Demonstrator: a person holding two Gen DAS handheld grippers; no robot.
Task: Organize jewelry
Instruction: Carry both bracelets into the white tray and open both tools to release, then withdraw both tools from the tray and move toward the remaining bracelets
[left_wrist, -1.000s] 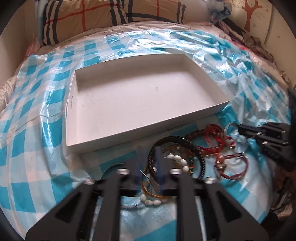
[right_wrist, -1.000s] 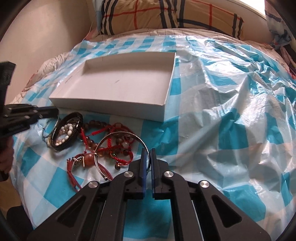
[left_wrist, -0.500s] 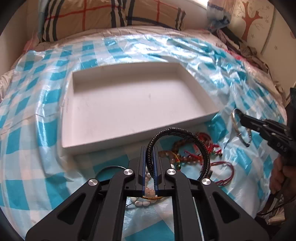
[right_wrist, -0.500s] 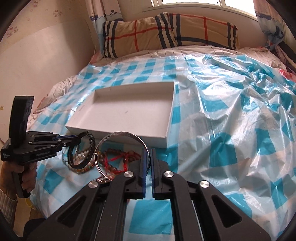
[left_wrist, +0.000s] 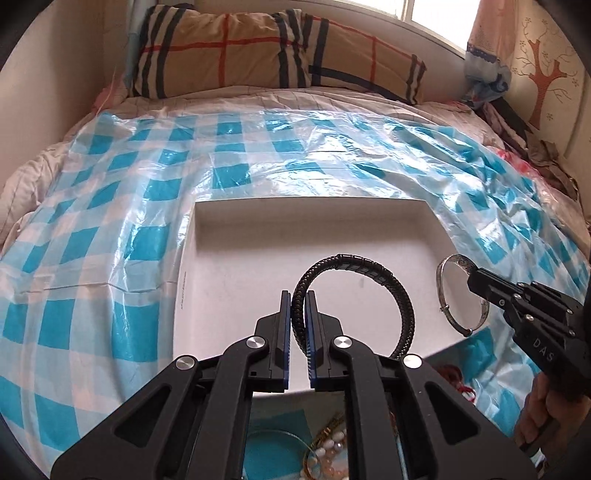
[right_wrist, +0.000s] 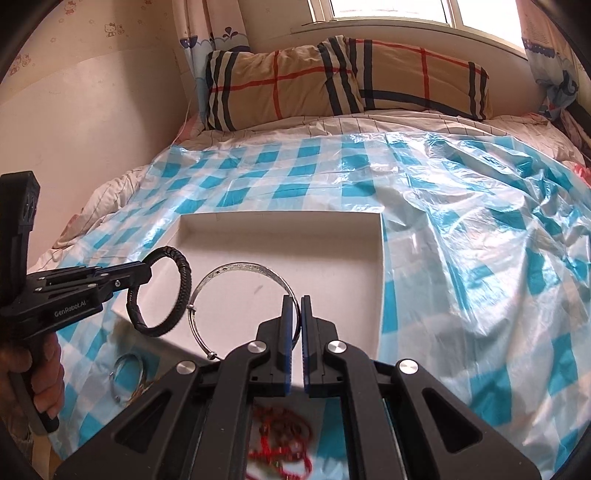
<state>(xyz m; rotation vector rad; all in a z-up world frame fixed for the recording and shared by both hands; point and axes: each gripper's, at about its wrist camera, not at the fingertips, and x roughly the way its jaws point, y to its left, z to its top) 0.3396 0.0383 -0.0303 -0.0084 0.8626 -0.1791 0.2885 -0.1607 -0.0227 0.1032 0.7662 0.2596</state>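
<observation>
The white box (left_wrist: 236, 258) lies open on the checked sheet (left_wrist: 92, 258), just beyond both sets of fingers. The left gripper (left_wrist: 299, 314) has just closed and pinches the black bracelet (left_wrist: 369, 266); the right gripper (right_wrist: 296, 317) is clamped on the silver bangle (right_wrist: 236, 267). Best to lower each well inside the walls, apart, before letting go.
</observation>
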